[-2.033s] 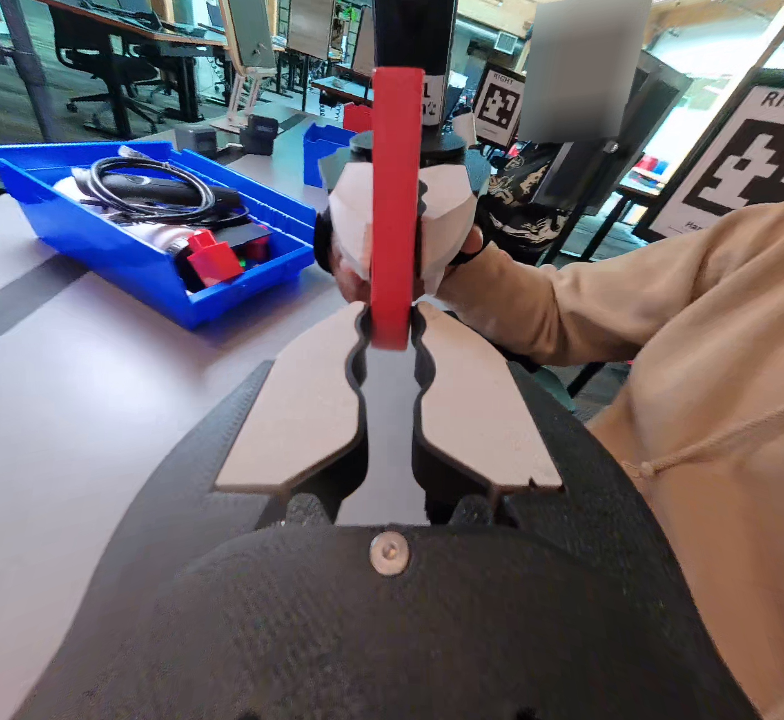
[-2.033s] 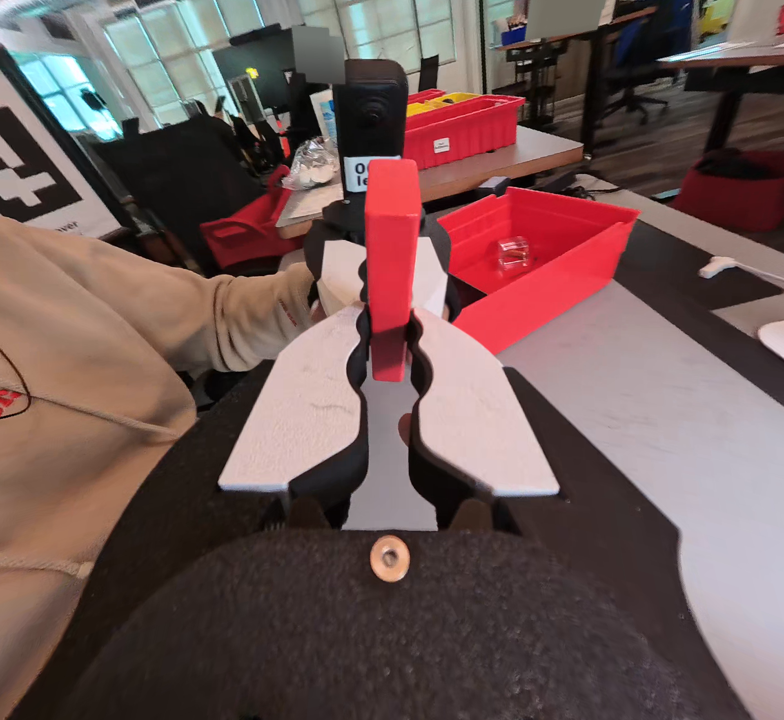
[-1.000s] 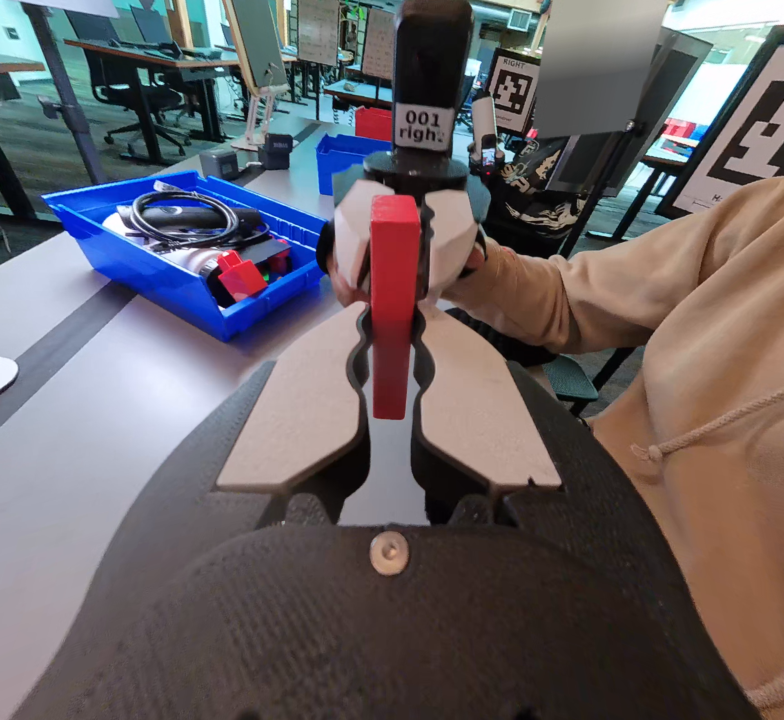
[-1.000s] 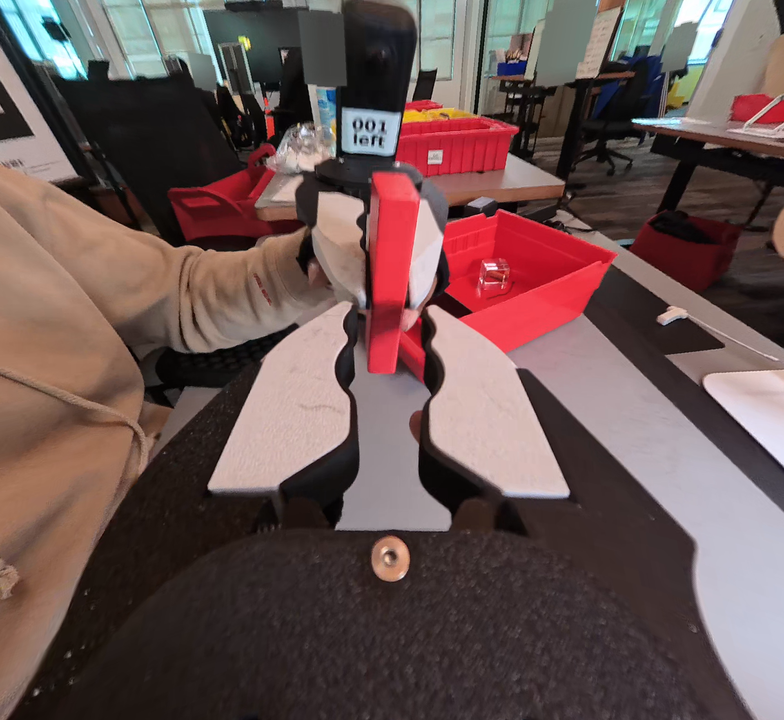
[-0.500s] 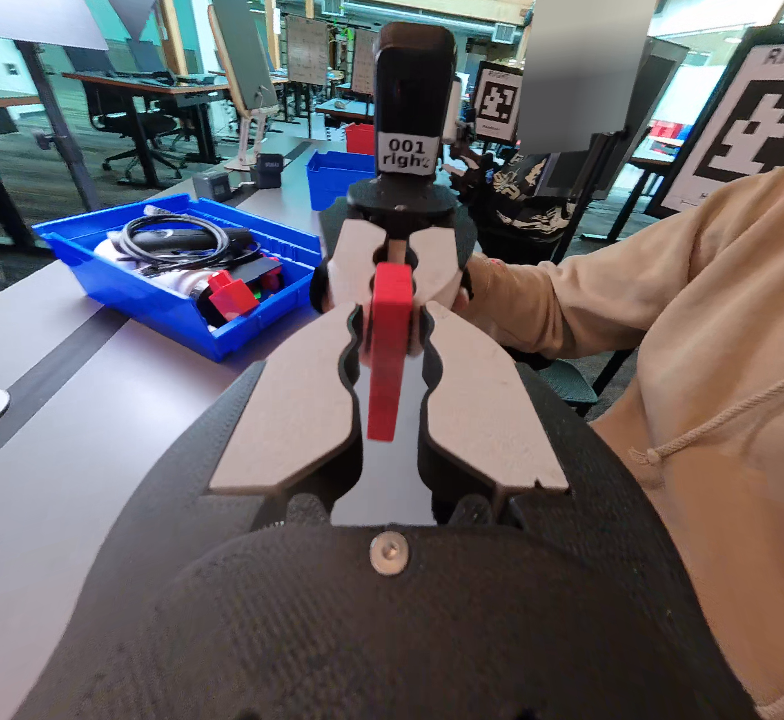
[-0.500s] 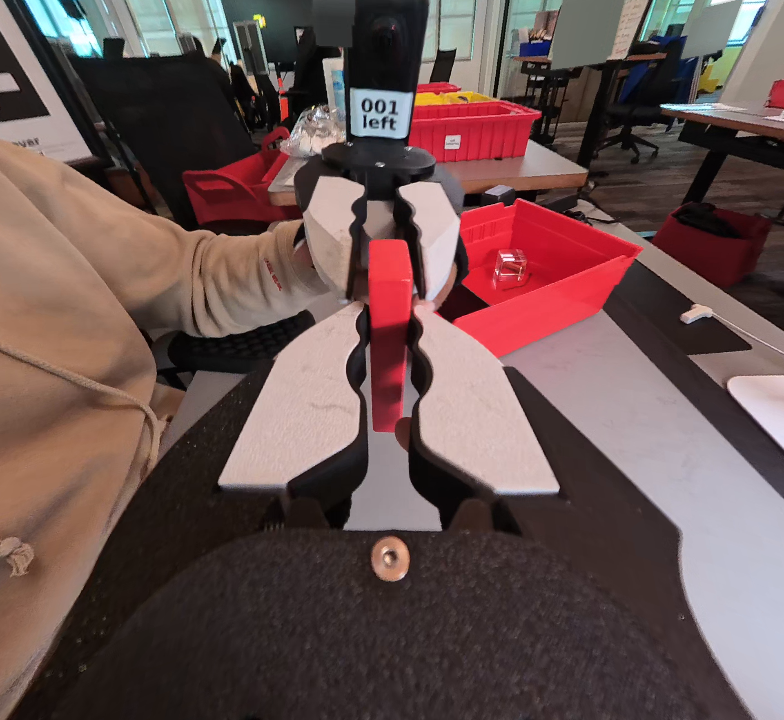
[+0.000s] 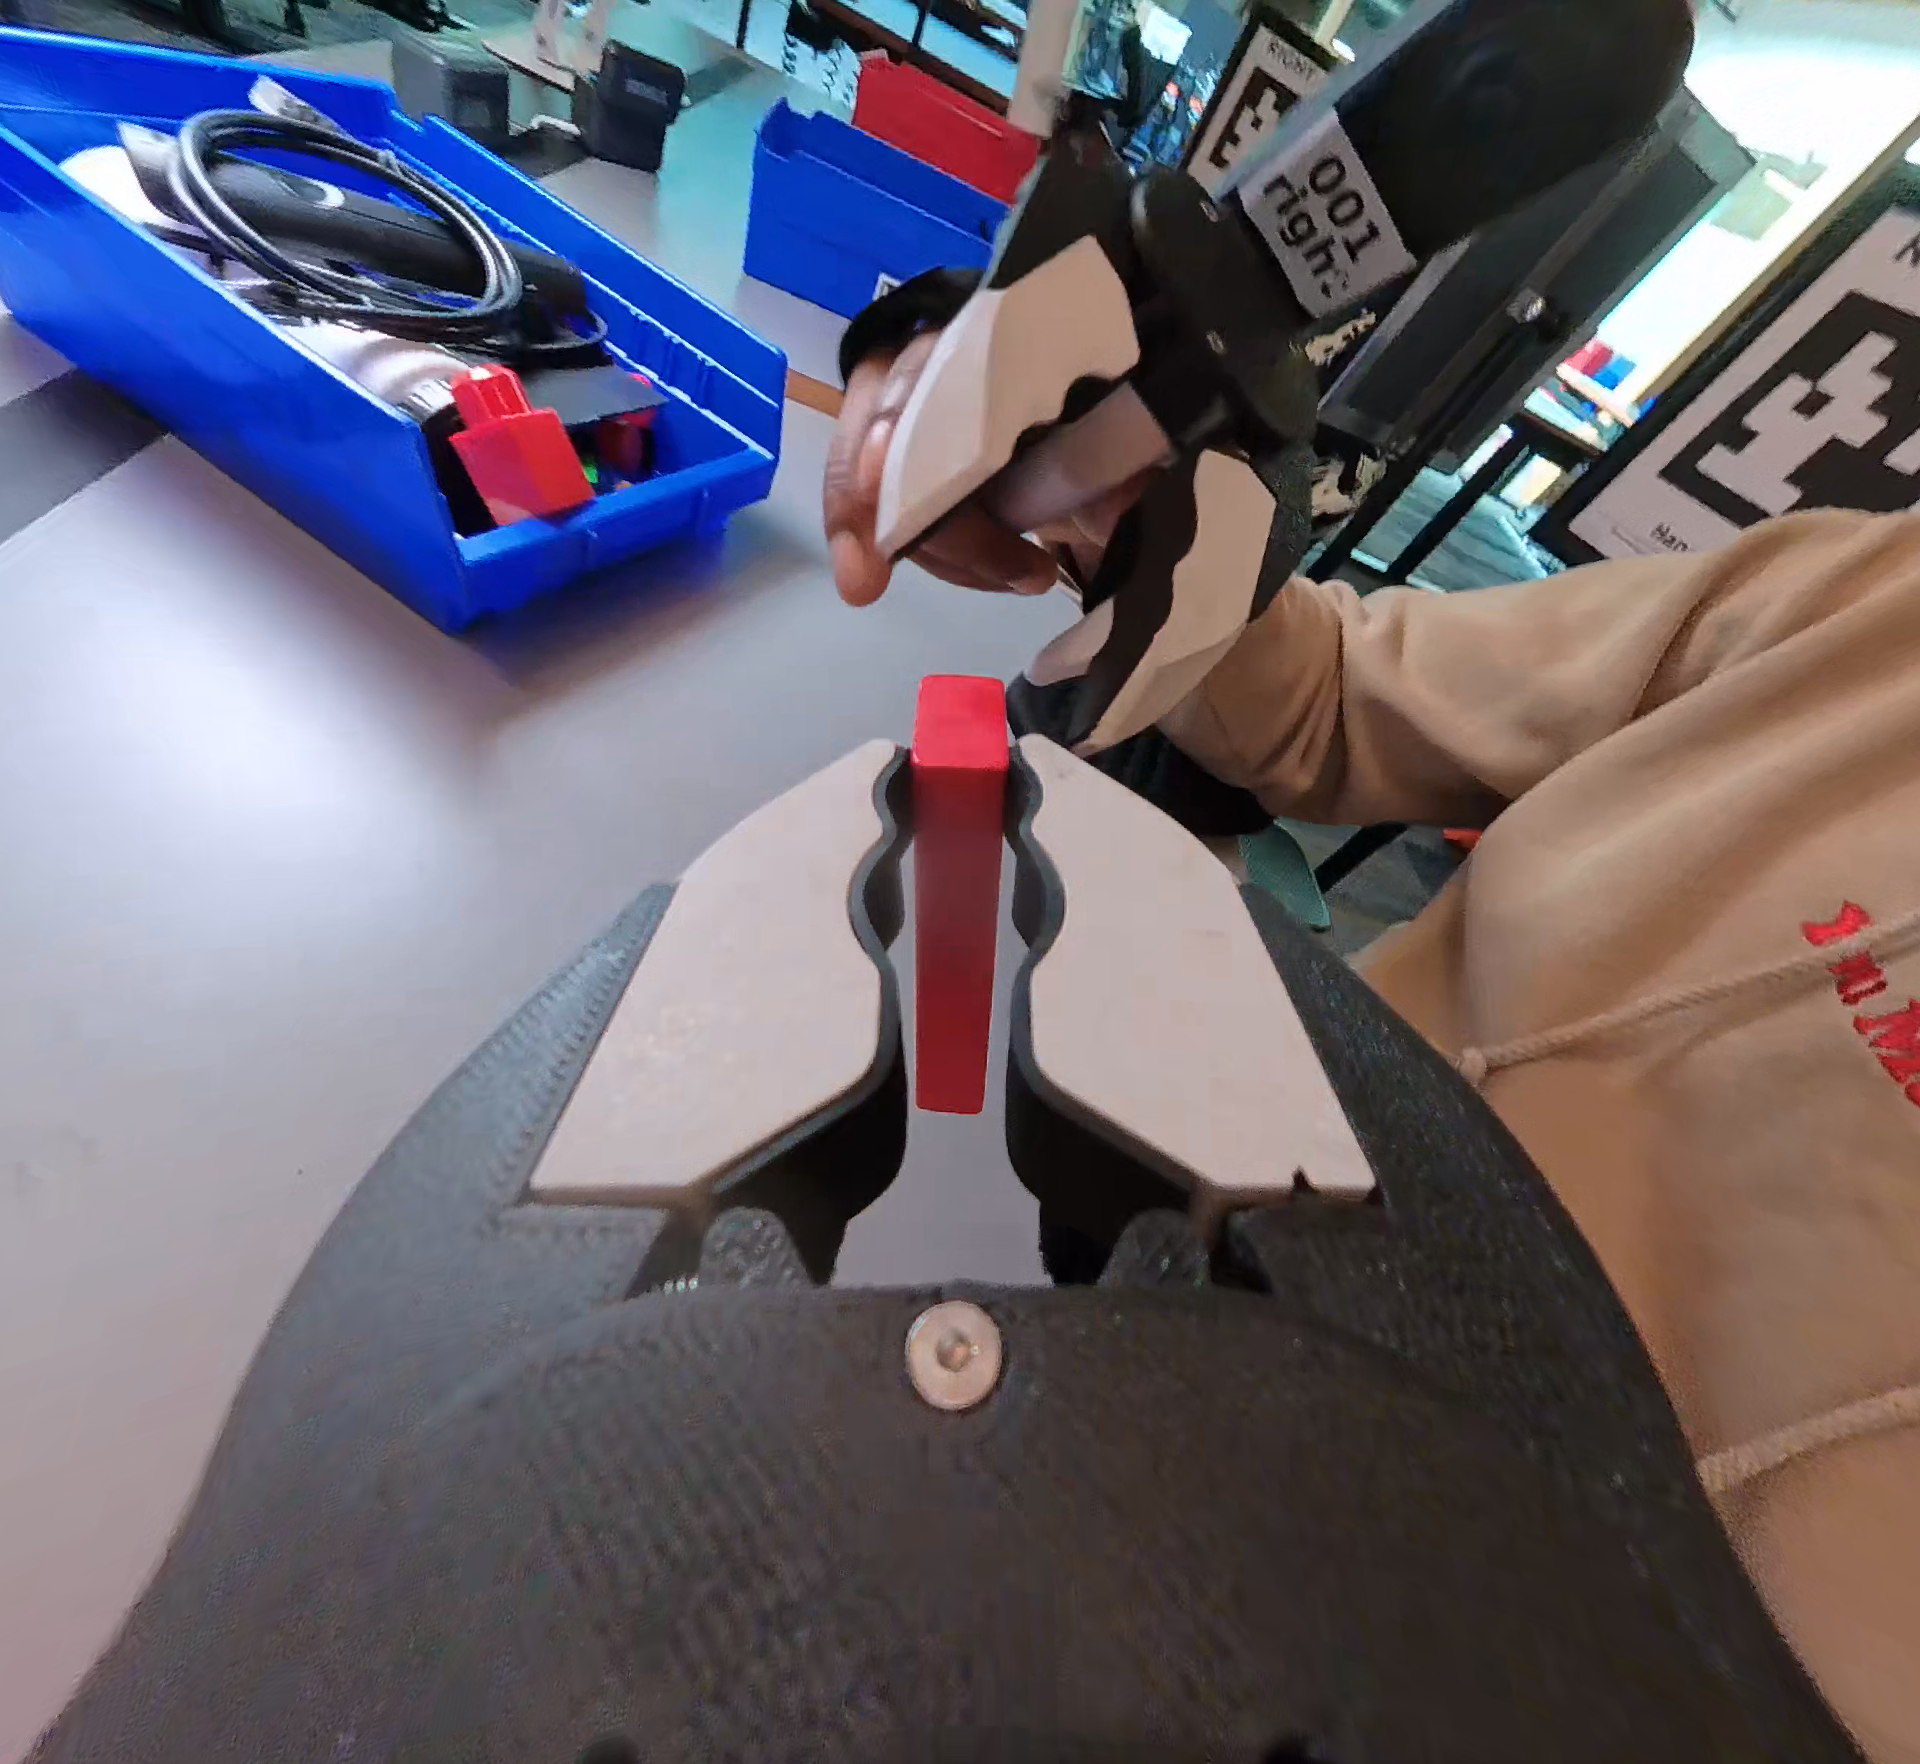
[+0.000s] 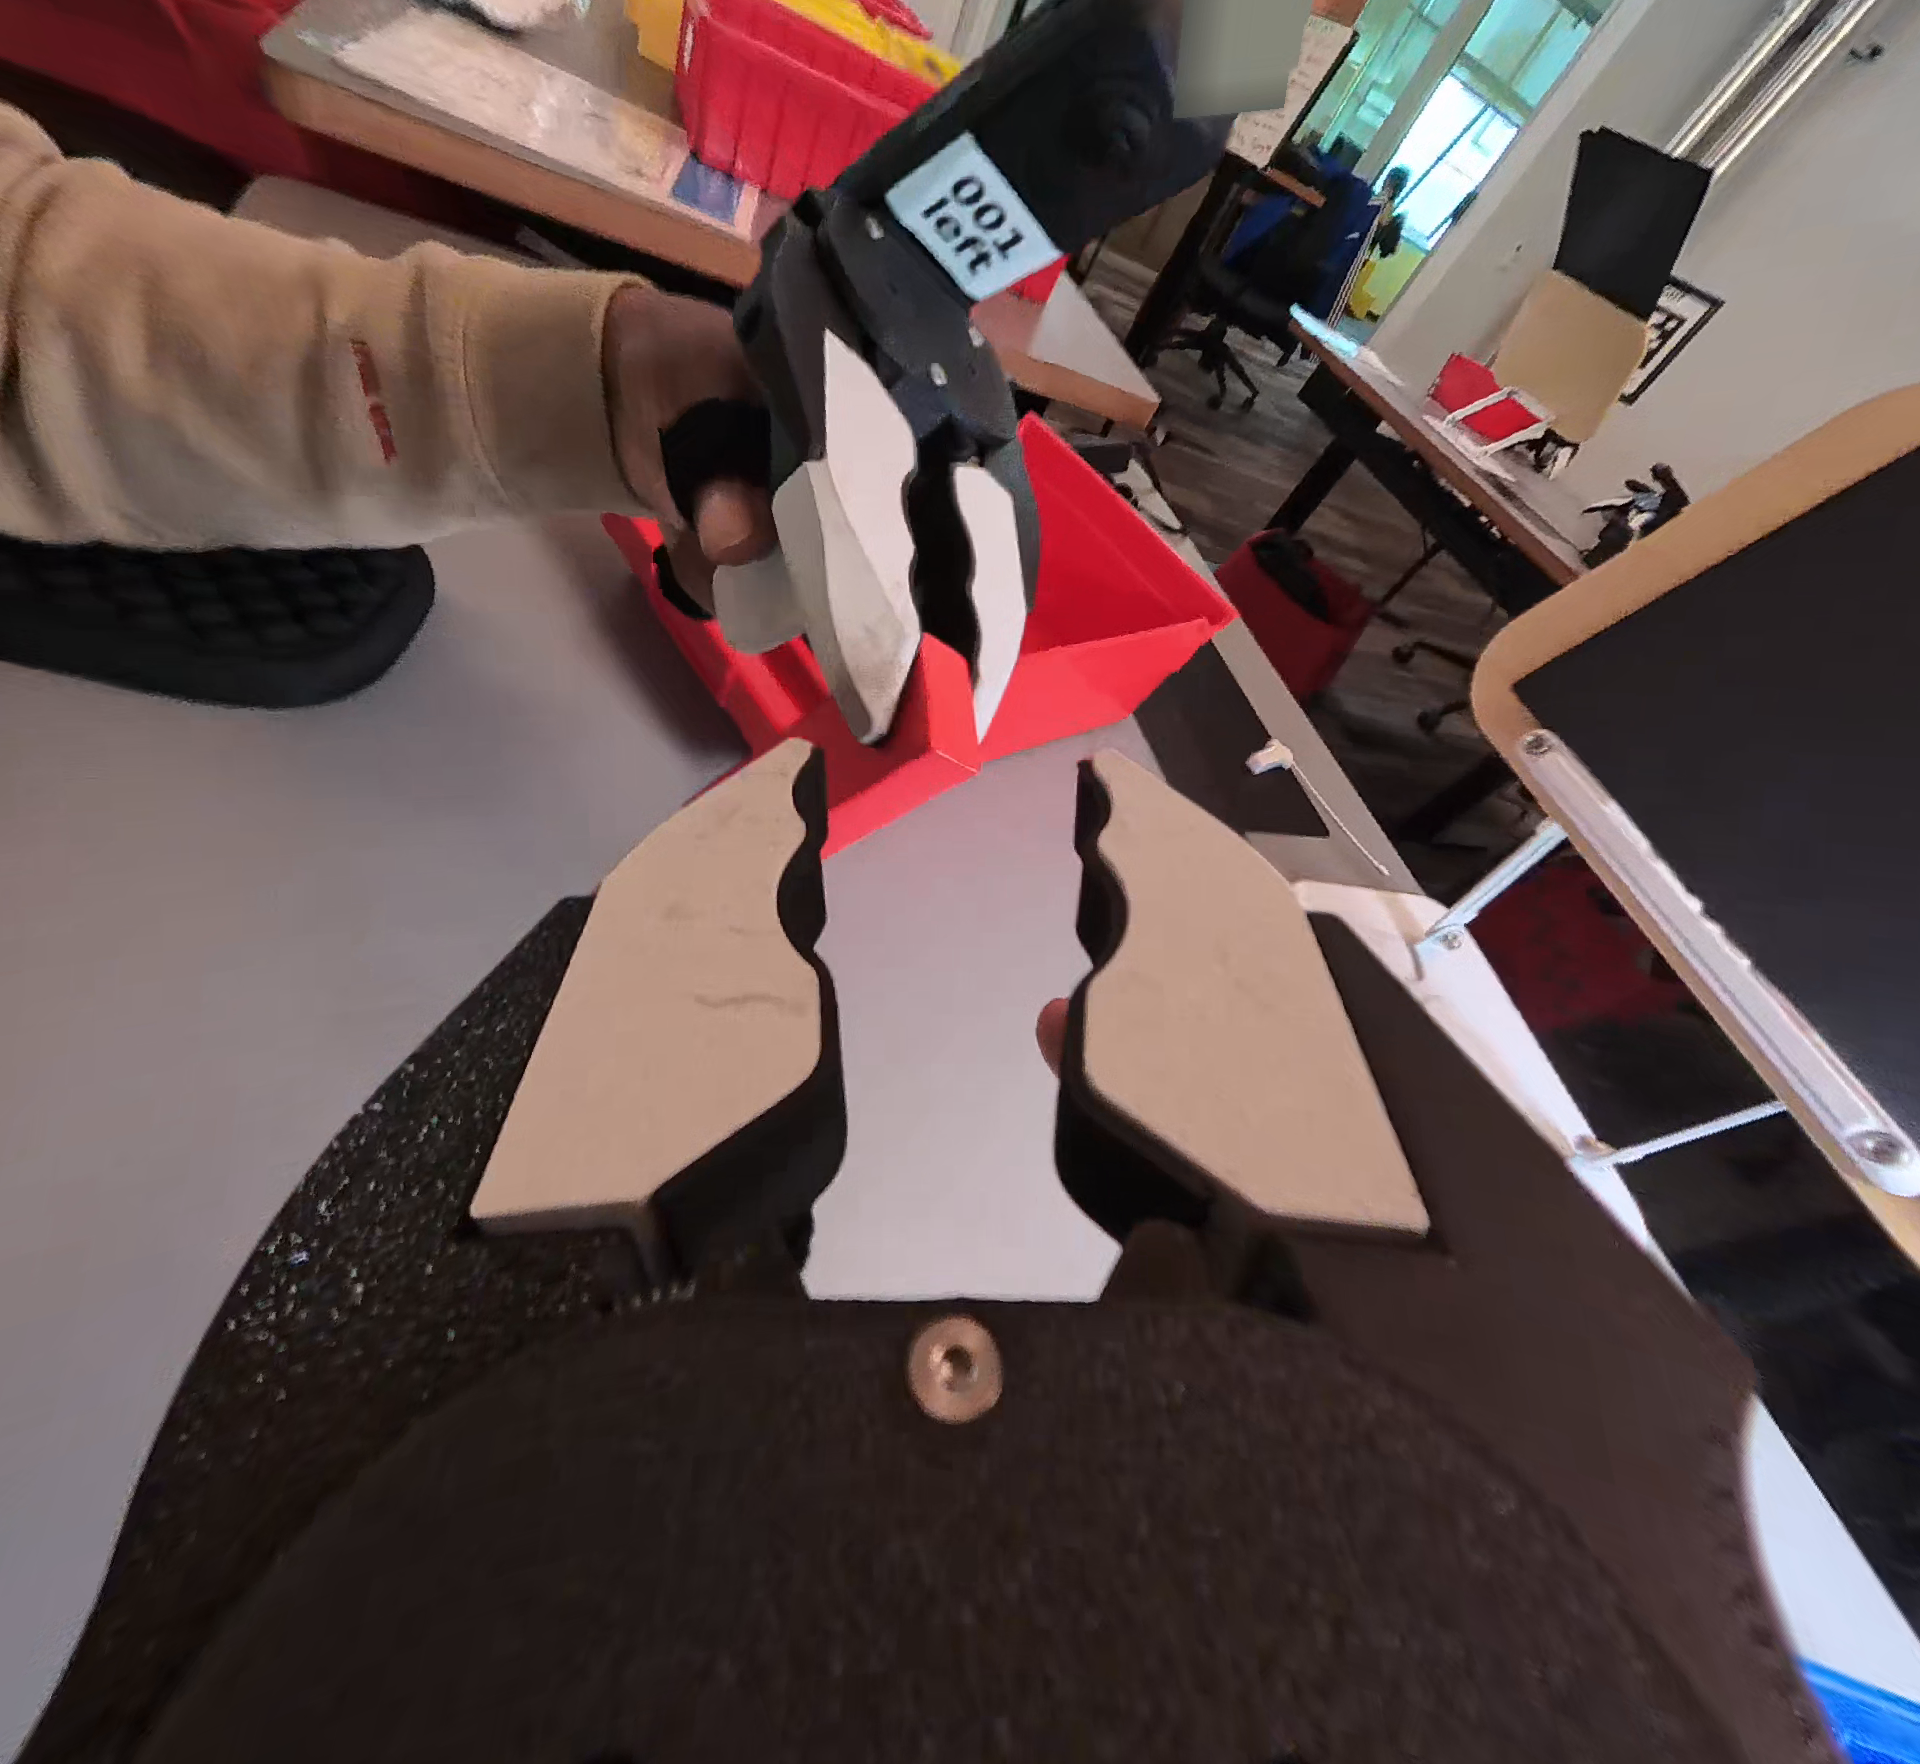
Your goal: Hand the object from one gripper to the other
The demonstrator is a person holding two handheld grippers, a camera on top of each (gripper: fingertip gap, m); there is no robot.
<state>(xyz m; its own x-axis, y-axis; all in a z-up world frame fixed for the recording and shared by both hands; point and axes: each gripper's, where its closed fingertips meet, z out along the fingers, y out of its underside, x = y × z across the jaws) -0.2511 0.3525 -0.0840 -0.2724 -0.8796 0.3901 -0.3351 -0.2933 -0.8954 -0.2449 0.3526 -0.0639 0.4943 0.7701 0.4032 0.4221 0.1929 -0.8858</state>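
Note:
A long red block (image 7: 954, 935) is clamped upright between the pads of my left gripper (image 7: 958, 753), which is shut on it above the grey table (image 7: 312, 883). My right gripper (image 8: 951, 769) is open and empty. In the left wrist view it (image 7: 966, 623) hangs tilted just beyond the block's top end, with its jaws apart and not touching the block. In the right wrist view the left gripper (image 8: 925, 722) points down in front of my right fingertips. The block between its fingers blends with the red bin behind.
A blue bin (image 7: 665, 519) with cables and red pieces stands at the left, and a second blue bin (image 7: 831, 197) stands farther back. A red bin (image 8: 1101, 592) sits behind the left gripper. A monitor (image 8: 1714, 779) stands at the right. The person's tan sleeves reach in. Both grippers' tips are close together, under 4 cm apart.
Both grippers were closed around the red block. The right gripper has opened, let go and drawn back with a tilt. The left gripper keeps the block and has lowered toward the table.

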